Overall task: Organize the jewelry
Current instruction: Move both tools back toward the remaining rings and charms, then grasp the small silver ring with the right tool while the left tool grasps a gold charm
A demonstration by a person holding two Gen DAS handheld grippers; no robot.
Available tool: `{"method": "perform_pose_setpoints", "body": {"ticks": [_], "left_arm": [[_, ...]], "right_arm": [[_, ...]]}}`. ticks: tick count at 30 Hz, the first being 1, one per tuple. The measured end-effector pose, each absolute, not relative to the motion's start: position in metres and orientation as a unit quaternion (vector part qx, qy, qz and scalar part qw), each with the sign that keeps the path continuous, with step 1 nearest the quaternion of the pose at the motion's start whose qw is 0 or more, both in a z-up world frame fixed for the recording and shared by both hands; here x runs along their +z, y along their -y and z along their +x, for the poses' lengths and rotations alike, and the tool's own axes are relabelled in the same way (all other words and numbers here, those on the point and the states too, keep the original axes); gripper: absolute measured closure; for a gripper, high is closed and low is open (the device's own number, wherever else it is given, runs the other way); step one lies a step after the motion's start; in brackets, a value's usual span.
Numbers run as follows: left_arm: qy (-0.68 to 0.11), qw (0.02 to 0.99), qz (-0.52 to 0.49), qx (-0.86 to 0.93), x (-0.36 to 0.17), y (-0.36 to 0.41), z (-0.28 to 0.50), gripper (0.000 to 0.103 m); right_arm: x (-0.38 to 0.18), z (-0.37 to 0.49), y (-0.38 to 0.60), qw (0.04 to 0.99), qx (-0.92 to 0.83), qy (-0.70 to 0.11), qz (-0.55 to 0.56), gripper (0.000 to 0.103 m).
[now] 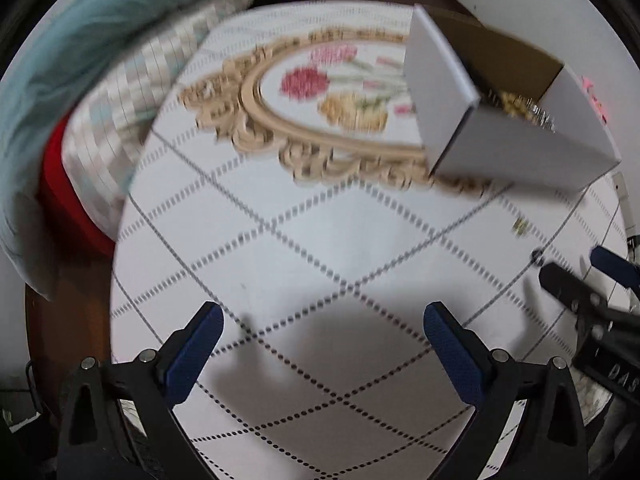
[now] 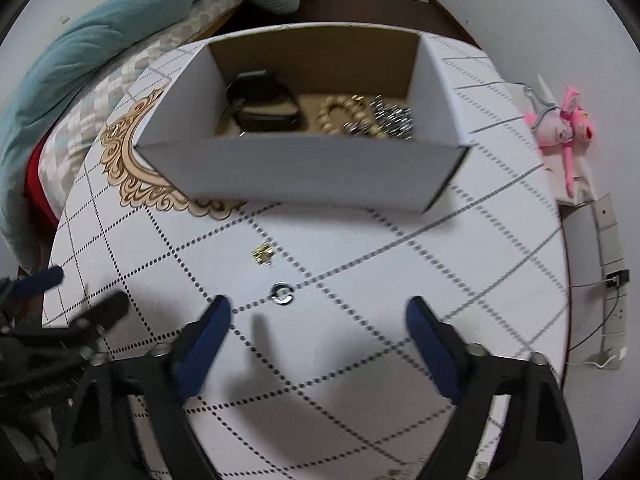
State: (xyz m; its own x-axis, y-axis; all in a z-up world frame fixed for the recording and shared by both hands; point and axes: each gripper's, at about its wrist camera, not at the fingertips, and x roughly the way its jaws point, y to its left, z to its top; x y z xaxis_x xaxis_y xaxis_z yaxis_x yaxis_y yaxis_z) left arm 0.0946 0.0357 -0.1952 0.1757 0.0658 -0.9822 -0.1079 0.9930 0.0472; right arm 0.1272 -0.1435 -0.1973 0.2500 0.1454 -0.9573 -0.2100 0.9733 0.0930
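- We are holding two tongs, left tongs (image 1: 324, 354) and right tongs (image 2: 318, 346), both spread apart, gripping nothing.
- One silver ring (image 2: 282, 294) and one gold earring (image 2: 262, 255) are lying on the surface (image 2: 360, 248), near one white box (image 2: 304, 168).

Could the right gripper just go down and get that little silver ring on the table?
Probably yes. The right gripper is open and empty, and the silver ring lies on bare tablecloth just ahead of its fingertips, nothing between them.
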Motion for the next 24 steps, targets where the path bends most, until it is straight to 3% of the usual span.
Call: {"method": "perform_pose_setpoints", "body": {"ticks": [5,8,10,18,24], "left_arm": [[-0.650,0.757,-0.036,0.052,-0.207,-0.041,0.090,0.001],[-0.653,0.755,-0.038,0.049,-0.210,-0.041,0.089,0.001],[-0.654,0.754,-0.042,0.048,-0.212,-0.042,0.089,0.001],[-0.637,0.768,-0.052,0.037,-0.202,-0.029,0.087,0.001],[-0.614,0.788,-0.045,-0.015,-0.191,0.024,0.097,0.001]], "right_arm": [[-0.209,0.122,0.128,0.794,0.118,-0.595,-0.047,0.046],[-0.208,0.121,0.122,0.803,0.102,-0.583,-0.069,0.068],[-0.206,0.121,0.124,0.807,0.100,-0.578,-0.066,0.090],[-0.198,0.121,0.153,0.810,0.094,-0.578,-0.013,0.091],[-0.194,0.113,0.214,0.811,0.046,-0.582,0.046,0.091]]}}
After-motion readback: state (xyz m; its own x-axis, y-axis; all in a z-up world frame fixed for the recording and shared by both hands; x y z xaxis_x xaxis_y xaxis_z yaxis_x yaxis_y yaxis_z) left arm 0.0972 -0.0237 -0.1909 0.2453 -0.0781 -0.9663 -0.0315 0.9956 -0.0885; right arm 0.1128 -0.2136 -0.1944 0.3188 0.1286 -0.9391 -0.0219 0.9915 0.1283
